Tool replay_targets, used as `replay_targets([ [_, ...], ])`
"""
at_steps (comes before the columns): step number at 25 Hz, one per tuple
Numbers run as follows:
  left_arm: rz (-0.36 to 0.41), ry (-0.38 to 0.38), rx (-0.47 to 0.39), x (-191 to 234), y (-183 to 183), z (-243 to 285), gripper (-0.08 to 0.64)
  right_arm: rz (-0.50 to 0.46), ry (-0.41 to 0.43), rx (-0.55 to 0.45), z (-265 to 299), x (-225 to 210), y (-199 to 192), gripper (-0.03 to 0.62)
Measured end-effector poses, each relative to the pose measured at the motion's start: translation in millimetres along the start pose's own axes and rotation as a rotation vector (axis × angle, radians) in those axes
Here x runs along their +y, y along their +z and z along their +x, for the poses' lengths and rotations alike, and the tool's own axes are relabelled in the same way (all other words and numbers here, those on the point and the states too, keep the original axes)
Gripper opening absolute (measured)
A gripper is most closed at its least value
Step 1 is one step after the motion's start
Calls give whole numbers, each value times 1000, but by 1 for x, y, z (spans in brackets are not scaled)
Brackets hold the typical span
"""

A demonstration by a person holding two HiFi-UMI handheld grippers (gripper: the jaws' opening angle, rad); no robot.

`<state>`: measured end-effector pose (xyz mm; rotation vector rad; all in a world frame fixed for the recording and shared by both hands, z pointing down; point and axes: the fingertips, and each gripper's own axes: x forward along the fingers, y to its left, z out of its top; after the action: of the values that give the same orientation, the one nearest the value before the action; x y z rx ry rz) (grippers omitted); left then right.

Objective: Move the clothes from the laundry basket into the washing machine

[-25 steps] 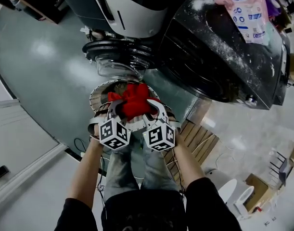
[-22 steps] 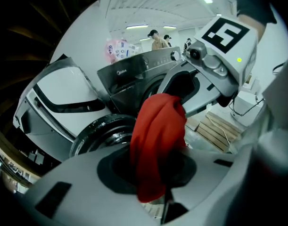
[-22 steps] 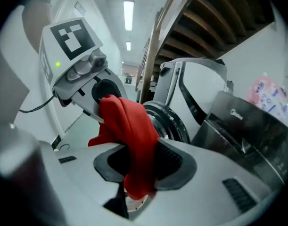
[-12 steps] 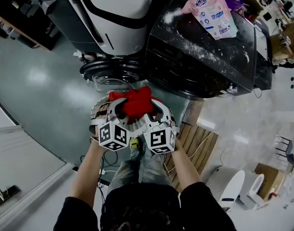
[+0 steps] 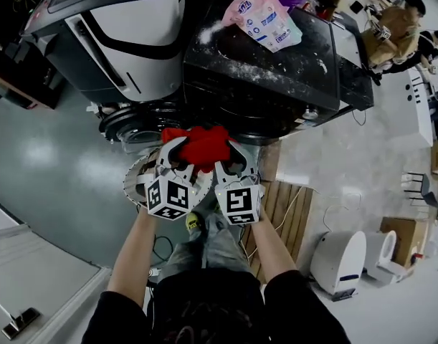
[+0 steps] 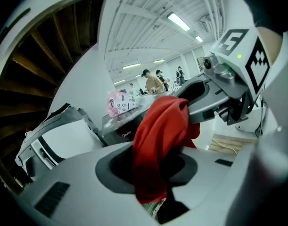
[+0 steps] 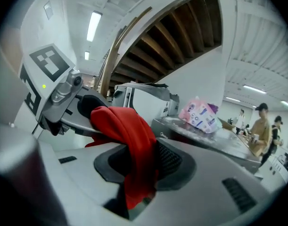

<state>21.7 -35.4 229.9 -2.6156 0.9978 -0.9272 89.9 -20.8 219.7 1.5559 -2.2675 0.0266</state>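
Two machines stand on a glossy grey floor point(image 5: 54, 163): a white washing machine point(image 5: 132, 41) at the left and a black washing machine point(image 5: 276, 70) at the right, with a pink pouch point(image 5: 265, 16) on its dusty lid. Wooden slats point(image 5: 287, 213) lie by the person's right leg. Both forearms reach forward side by side, with the left gripper point(image 5: 177, 156) and right gripper point(image 5: 229, 160) close together. Each is clamped on the red garment point(image 5: 201, 145), which is bunched between them above the laundry basket point(image 5: 135, 185), just before the black machine's front. Its length runs side to side from one gripper to the other, and a loose fold hangs below each pair of jaws.
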Motion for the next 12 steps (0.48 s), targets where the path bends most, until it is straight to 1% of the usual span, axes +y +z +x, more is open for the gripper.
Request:
replay_targets([
  [3, -27, -11, -61, -8, 27, 7, 135, 10, -64, -11, -18, -26, 6, 123],
  [5, -53, -23, -88, -16, 42, 12, 138, 32, -103, -14, -29, -41, 5, 123],
  [10, -131, -72, -132, -40, 73, 30, 130, 135, -191, -17, -53, -80, -6, 123],
  [12, -146, -93, -143, -50, 86, 40, 121, 179, -219, -18, -60, -97, -14, 123],
])
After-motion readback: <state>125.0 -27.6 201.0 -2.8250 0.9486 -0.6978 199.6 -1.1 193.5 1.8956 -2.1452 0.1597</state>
